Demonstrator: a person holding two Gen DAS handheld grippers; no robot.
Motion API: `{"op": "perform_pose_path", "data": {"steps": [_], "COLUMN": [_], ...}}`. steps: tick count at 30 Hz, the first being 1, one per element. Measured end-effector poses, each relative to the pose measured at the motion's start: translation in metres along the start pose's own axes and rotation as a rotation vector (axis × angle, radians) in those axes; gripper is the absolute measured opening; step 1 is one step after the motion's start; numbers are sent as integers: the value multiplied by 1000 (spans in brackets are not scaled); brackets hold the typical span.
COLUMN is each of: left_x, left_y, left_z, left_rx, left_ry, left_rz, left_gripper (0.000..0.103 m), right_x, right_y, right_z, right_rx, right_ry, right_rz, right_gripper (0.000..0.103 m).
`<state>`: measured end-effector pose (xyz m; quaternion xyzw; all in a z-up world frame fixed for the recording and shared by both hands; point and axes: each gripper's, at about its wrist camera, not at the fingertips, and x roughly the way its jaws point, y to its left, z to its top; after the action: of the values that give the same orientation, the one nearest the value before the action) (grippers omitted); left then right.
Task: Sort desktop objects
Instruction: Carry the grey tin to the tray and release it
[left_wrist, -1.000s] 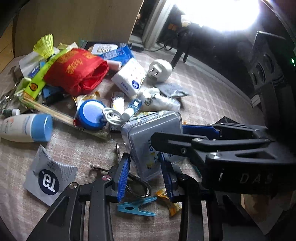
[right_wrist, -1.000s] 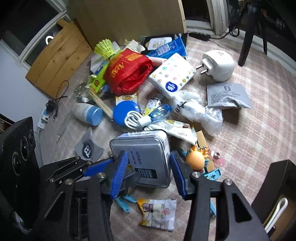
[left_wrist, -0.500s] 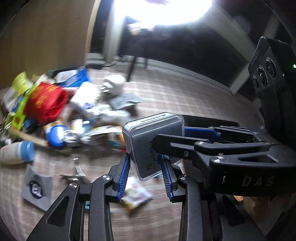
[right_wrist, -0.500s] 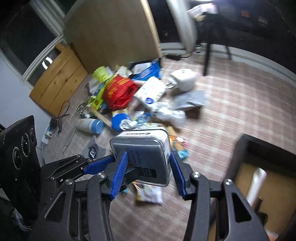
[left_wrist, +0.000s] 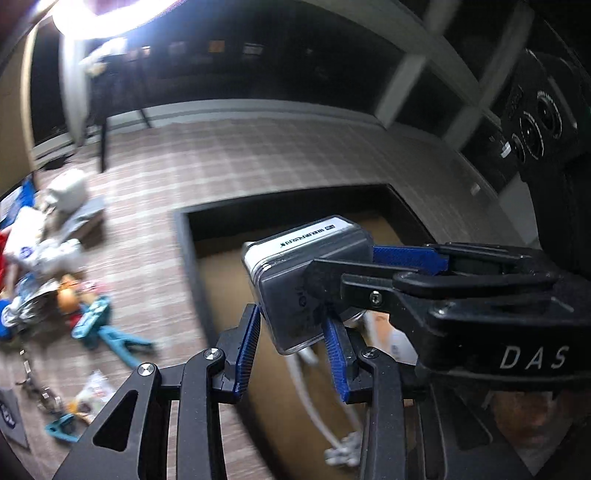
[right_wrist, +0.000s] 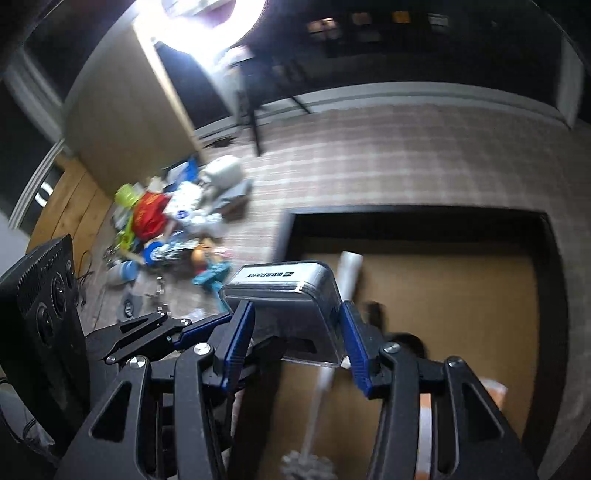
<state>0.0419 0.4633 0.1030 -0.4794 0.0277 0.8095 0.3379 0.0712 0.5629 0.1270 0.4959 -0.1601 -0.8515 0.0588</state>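
Lifted off the cluttered desk (right_wrist: 424, 140), the silver rectangular metal tin (right_wrist: 291, 306) is now hanging over the black-rimmed cardboard-lined box (right_wrist: 546, 236), both hand-held grippers, left (left_wrist: 291, 343) and right (right_wrist: 299, 332), clamping it jointly for steady carrying.

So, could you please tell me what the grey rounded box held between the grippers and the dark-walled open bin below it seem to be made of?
The grey rounded-corner box looks like brushed metal, probably tin, under a clear glossy plastic wrap or sleeve: light glints on its edges. The dark-walled open bin appears to be matte black fabric or board with a tan cardboard-like floor; blur leaves this uncertain. Both the left gripper and the right gripper clamp the box.
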Motion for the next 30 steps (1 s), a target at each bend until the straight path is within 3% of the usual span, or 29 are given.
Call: {"op": "perform_pose_path", "data": {"steps": [11, 14, 16, 21, 30], "left_x": [18, 17, 11, -7, -42], "left_y": [-46, -52, -52, -39, 20], "left_z": [1, -1, -2, -2, -16], "left_rx": [91, 109, 121, 108, 31], "left_ry": [63, 87, 65, 41, 18], "left_rz": [-34, -36, -14, 13, 93], "left_gripper": [34, 47, 50, 50, 50], "right_x": [-28, -33, -34, -31, -17], "right_y": [-44, -45, -43, -30, 15], "right_z": [-15, -16, -17, -16, -11], "right_rx": [68, 76, 73, 47, -12], "right_ry": [-28, -40, -53, -52, -40], "right_rz": [-42, -39, -70, -53, -10], "right_gripper": [47, 48, 49, 49, 49]}}
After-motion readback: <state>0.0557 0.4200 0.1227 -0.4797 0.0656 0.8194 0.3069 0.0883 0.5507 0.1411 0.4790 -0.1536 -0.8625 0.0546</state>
